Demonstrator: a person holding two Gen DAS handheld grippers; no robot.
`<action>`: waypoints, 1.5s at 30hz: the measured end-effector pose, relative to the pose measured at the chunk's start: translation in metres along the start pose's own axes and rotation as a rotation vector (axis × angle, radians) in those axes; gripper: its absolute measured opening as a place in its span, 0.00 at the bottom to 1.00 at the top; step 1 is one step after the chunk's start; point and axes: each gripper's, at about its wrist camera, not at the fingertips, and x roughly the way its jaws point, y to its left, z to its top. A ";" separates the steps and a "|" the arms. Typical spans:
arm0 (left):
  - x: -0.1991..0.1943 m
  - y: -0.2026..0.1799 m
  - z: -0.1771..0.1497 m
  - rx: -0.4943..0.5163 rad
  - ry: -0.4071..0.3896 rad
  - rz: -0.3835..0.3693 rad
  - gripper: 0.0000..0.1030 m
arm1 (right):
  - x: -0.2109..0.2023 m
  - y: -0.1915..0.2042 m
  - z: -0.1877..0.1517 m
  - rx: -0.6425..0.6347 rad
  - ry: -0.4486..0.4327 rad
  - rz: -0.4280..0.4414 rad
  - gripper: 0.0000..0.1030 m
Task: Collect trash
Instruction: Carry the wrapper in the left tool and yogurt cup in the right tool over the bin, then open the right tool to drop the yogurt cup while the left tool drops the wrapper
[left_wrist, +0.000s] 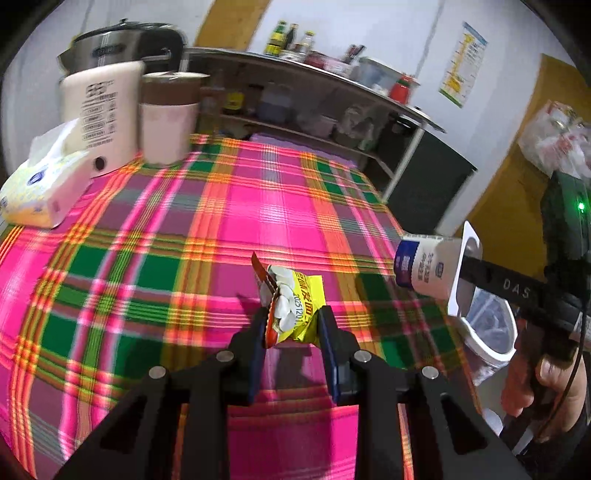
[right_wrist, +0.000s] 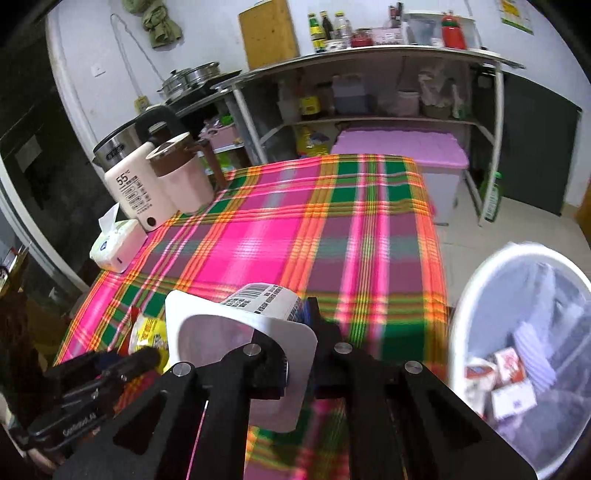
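Observation:
My left gripper (left_wrist: 291, 325) is shut on a yellow snack wrapper (left_wrist: 295, 302) and holds it just above the plaid tablecloth (left_wrist: 184, 240). My right gripper (right_wrist: 295, 332) is shut on a white yogurt cup (right_wrist: 255, 325), one finger inside its mouth, held over the table's right edge. The cup also shows in the left wrist view (left_wrist: 432, 269), and the wrapper shows in the right wrist view (right_wrist: 147, 332). A white trash bin (right_wrist: 517, 362) with a clear liner stands on the floor to the right of the table and holds several bits of trash. It also shows in the left wrist view (left_wrist: 491, 332).
A tissue pack (left_wrist: 40, 184), a cream kettle (left_wrist: 99, 114) and a pink mug (left_wrist: 170, 114) stand at the table's far left. A metal shelf unit (right_wrist: 369, 92) with bottles stands behind the table. A purple-lidded box (right_wrist: 399, 155) sits past the far edge.

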 end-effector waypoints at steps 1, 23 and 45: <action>0.001 -0.008 0.000 0.015 0.002 -0.010 0.27 | -0.006 -0.006 -0.003 0.007 -0.003 -0.009 0.09; 0.045 -0.178 0.014 0.313 0.058 -0.212 0.28 | -0.095 -0.150 -0.052 0.214 -0.036 -0.211 0.09; 0.073 -0.208 0.009 0.339 0.099 -0.253 0.43 | -0.095 -0.182 -0.062 0.212 0.020 -0.274 0.49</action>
